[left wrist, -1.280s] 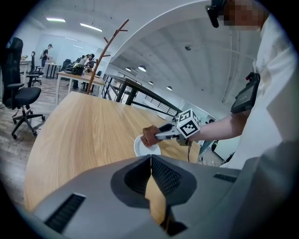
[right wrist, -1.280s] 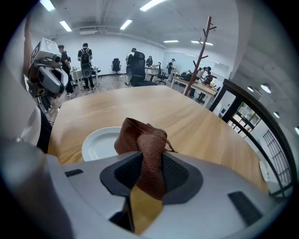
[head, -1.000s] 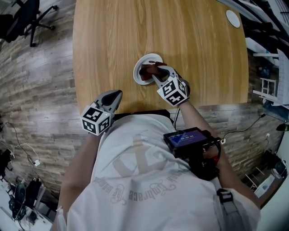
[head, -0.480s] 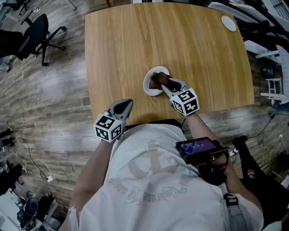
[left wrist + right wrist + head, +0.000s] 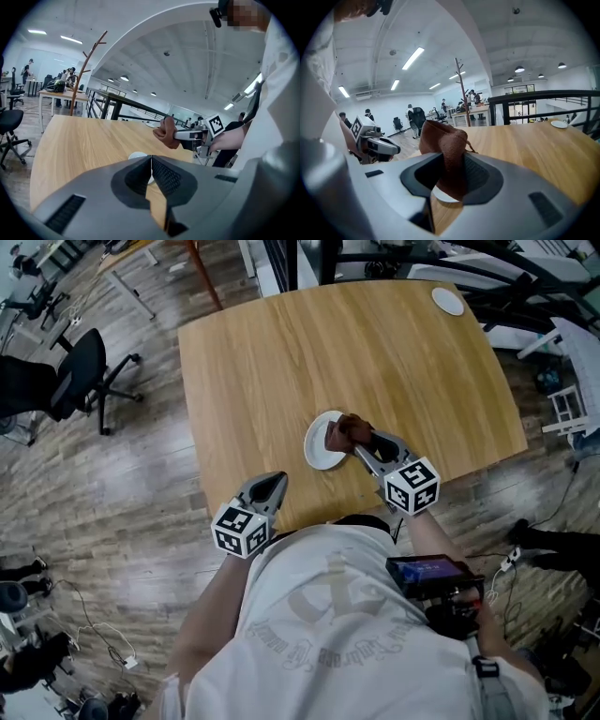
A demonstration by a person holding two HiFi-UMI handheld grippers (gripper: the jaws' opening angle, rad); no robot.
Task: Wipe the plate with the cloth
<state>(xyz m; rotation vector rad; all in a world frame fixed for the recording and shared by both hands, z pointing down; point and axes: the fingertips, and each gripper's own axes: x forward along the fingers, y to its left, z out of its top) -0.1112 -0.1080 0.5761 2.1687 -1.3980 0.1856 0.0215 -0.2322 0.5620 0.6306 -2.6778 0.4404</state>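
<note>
The white plate point(image 5: 322, 452) sits on the wooden table point(image 5: 281, 352), near its front edge and close before the person. The brown cloth point(image 5: 347, 430) is bunched over the plate's right rim. It appears slightly raised, though contact cannot be confirmed. The right gripper point(image 5: 449, 174) has its jaws pinching the cloth. The left gripper point(image 5: 151, 164) hovers at the table's front edge, left of the plate, with its jaws pressed together on nothing.
</note>
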